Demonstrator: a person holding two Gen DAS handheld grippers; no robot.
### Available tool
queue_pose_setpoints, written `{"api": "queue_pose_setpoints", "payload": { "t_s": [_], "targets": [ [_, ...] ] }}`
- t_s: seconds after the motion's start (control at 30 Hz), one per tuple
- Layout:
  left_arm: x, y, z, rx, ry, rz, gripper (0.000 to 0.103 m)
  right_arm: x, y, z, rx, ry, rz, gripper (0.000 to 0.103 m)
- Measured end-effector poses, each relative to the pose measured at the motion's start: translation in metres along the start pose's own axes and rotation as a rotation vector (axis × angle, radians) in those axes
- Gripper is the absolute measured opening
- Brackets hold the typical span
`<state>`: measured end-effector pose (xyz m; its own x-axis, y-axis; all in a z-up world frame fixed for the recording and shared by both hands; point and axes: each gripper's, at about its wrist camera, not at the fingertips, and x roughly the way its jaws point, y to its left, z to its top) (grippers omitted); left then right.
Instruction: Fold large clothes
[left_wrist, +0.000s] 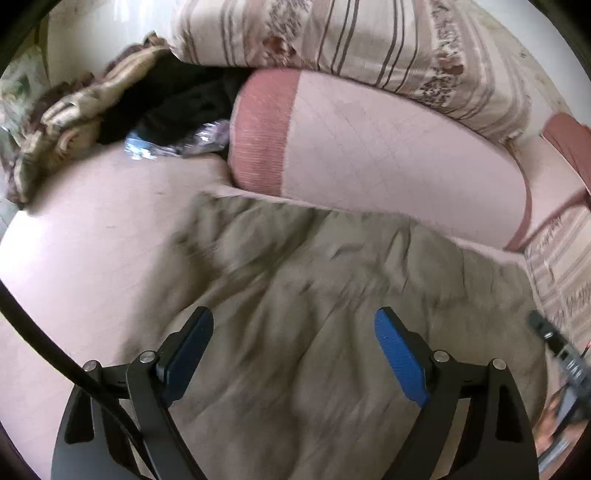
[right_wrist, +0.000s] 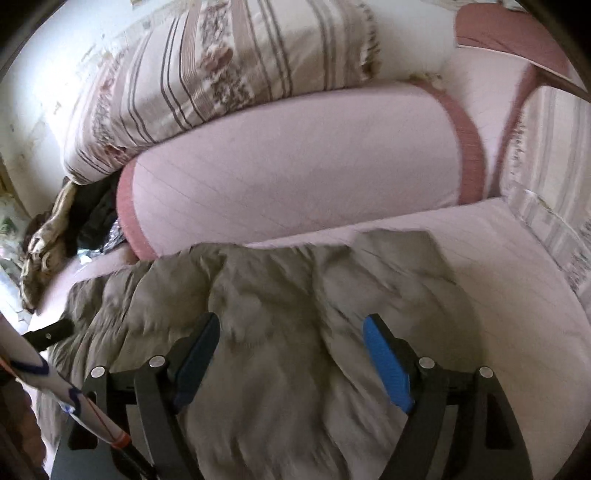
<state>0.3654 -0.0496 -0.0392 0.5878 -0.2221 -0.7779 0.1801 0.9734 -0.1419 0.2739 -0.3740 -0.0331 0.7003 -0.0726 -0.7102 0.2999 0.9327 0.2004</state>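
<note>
Both sets of jaws wide, nothing gripped: left gripper and right gripper above a crumpled grey-brown garment on the pink bed. Pillow behind. Dark clothes pile clearer from the left view only.

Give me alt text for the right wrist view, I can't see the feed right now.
The right tongs hang open over a crumpled grey-brown garment spread on a pink bed sheet, nothing between the blue pads. Behind it lies a long pink pillow with a striped floral pillow on top. The picture is blurred.
</note>
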Motion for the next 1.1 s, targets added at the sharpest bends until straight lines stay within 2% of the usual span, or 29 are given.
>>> {"api": "queue_pose_setpoints", "payload": {
  "t_s": [0.07,0.17,0.33,0.5,0.57,0.7,0.87,0.93,1.0,1.1],
  "targets": [
    [-0.019,0.018,-0.021,0.008,-0.012,0.043,0.089,-0.025,-0.017,-0.019,0.001,0.007,-0.006,0.084],
    [-0.041,0.055,-0.056,-0.036,0.000,0.099,0.089,-0.058,-0.047,-0.054,0.017,0.016,-0.037,0.084],
    [-0.066,0.101,-0.115,-0.147,0.045,0.111,0.089,-0.095,-0.088,-0.121,0.065,0.082,-0.048,0.084],
    [-0.081,0.115,-0.155,-0.199,0.073,0.104,0.089,-0.114,-0.106,-0.159,0.167,0.115,-0.013,0.085],
    [-0.082,0.115,-0.158,-0.222,0.079,0.089,0.089,-0.119,-0.106,-0.165,0.207,0.109,-0.002,0.085],
    [-0.068,0.115,-0.147,-0.250,0.100,0.089,0.089,-0.119,-0.090,-0.163,0.184,0.096,-0.007,0.085],
    [-0.011,0.129,-0.133,-0.317,0.218,0.096,0.090,-0.080,-0.075,-0.147,0.153,0.122,-0.082,0.085],
    [-0.006,0.130,-0.131,-0.338,0.240,0.088,0.090,-0.058,-0.074,-0.144,0.167,0.148,-0.113,0.086],
    [-0.018,0.129,-0.125,-0.329,0.216,0.075,0.087,-0.050,-0.078,-0.144,0.199,0.164,-0.113,0.087],
    [-0.046,0.134,-0.118,-0.274,0.115,0.004,0.087,-0.063,-0.090,-0.137,0.225,0.159,-0.045,0.088]
  ]
}}
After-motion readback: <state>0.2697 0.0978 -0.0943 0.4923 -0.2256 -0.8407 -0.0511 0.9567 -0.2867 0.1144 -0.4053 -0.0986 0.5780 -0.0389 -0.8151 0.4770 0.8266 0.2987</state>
